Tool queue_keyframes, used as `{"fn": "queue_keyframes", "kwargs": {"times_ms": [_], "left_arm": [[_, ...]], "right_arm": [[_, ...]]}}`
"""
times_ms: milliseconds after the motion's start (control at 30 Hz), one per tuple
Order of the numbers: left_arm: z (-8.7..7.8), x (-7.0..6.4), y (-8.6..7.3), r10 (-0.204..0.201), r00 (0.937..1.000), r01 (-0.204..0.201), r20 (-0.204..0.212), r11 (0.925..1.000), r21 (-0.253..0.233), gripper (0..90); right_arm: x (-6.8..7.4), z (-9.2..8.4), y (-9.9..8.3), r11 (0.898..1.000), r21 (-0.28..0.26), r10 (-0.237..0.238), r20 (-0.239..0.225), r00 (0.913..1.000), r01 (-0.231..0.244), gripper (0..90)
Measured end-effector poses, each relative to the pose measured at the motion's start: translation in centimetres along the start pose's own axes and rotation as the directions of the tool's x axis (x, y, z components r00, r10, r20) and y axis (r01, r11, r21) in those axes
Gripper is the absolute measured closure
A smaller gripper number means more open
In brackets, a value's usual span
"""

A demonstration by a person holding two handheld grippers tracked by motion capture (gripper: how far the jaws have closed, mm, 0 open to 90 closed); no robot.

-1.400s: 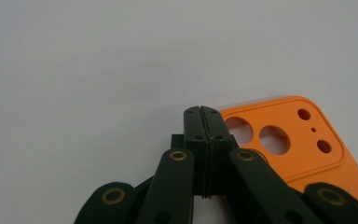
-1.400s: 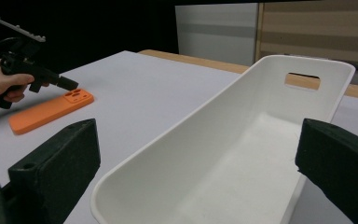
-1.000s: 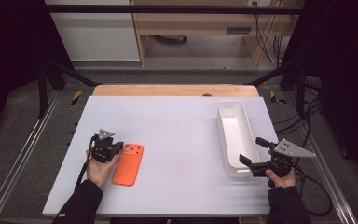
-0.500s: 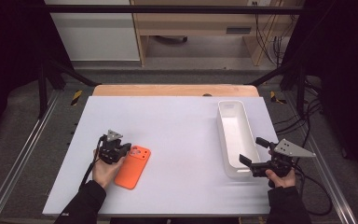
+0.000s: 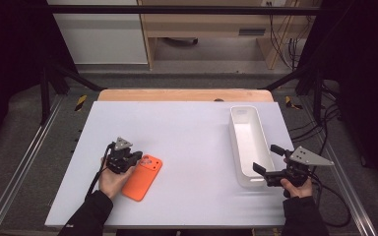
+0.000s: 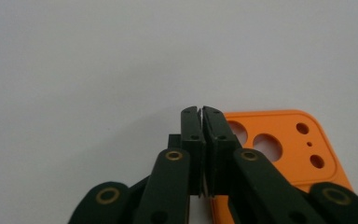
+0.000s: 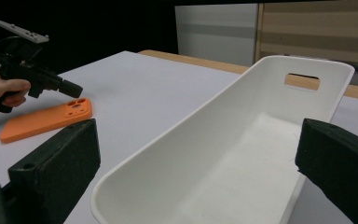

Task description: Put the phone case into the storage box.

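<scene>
Since the earlier frames the left gripper (image 5: 128, 160) has slid toward the middle of the worktop (image 5: 187, 132) with the orange phone case (image 5: 142, 177), which has turned a little and now lies slanted, while the right gripper (image 5: 267, 159) has not budged. From the high view, the left hand (image 5: 109, 178) comes in low from the near edge, the forearm angled inward, the jaws lying nearly level at the case's camera-hole end; it looks as though the case is being nudged across rather than lifted, since it lies flat. The right hand (image 5: 295, 187) holds its gripper level at the near end of the white tray (image 5: 248, 142), jaws spread wide to either side of that end, likely to steady or take hold of it. In the left gripper view the jaws stand all but together, a thin slit between them and nothing in it; the case (image 6: 284, 154) lies just beyond and to the right of the tips, its corner with the round holes nearest. In the right gripper view the jaws stand far apart with the tray's rounded near end (image 7: 186, 154) between them, not pressed; the case (image 7: 46, 120) and the left gripper (image 7: 72, 88) sit well off to the left.
</scene>
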State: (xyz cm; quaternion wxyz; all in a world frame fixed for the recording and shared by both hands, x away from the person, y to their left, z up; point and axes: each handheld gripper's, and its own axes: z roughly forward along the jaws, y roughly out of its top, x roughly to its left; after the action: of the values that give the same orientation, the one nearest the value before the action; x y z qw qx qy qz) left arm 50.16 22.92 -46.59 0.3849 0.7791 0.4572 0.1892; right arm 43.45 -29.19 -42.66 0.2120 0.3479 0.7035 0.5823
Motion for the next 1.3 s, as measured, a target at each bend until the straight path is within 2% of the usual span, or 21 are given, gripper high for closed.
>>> {"fn": "queue_keyframes", "kwargs": {"times_ms": [67, 267, 500, 633, 800, 967, 1300], "left_arm": [[-0.6, 0.3, 0.2, -0.003, 1.0000, 0.003, 0.002, 0.9998, -0.018, 82.8], [-2.1, 0.7, 0.7, -0.005, 0.9999, 0.004, -0.010, 0.9988, -0.048, 63.6], [-3.9, 0.8, 1.3, 0.008, 0.9991, -0.005, 0.041, 0.9972, -0.074, 42.6], [-4.7, 0.5, 1.8, 0.025, 0.9961, -0.017, 0.085, 0.9954, -0.094, 32.4], [-5.7, -0.1, 2.3, 0.041, 0.9924, -0.027, 0.116, 0.9921, -0.123, 21.7], [-6.5, -0.6, 2.6, 0.068, 0.9917, -0.053, 0.109, 0.9899, -0.132, 6.7], [-7.1, -1.7, 2.8, 0.087, 0.9897, -0.074, 0.114, 0.9901, -0.119, 0.8]], "right_arm": [[0.0, 0.0, 0.0, 1.000, -0.001, -0.001, 0.000, 1.0000, 0.001, 0.5], [0.0, 0.0, 0.0, 1.000, 0.001, -0.001, 0.001, 1.0000, 0.001, 0.4], [0.0, 0.0, 0.0, 1.000, -0.003, -0.004, 0.001, 1.0000, 0.004, 0.4], [0.0, -0.1, 0.0, 1.000, -0.004, -0.004, 0.002, 1.0000, 0.004, 0.4], [0.0, -0.1, 0.1, 1.000, -0.007, -0.004, 0.000, 1.0000, 0.004, 0.4], [0.0, -0.1, 0.0, 1.000, -0.005, -0.005, -0.001, 1.0000, 0.005, 0.4], [0.0, -0.2, 0.1, 1.000, -0.008, -0.006, 0.001, 1.0000, 0.006, 0.4]]}}
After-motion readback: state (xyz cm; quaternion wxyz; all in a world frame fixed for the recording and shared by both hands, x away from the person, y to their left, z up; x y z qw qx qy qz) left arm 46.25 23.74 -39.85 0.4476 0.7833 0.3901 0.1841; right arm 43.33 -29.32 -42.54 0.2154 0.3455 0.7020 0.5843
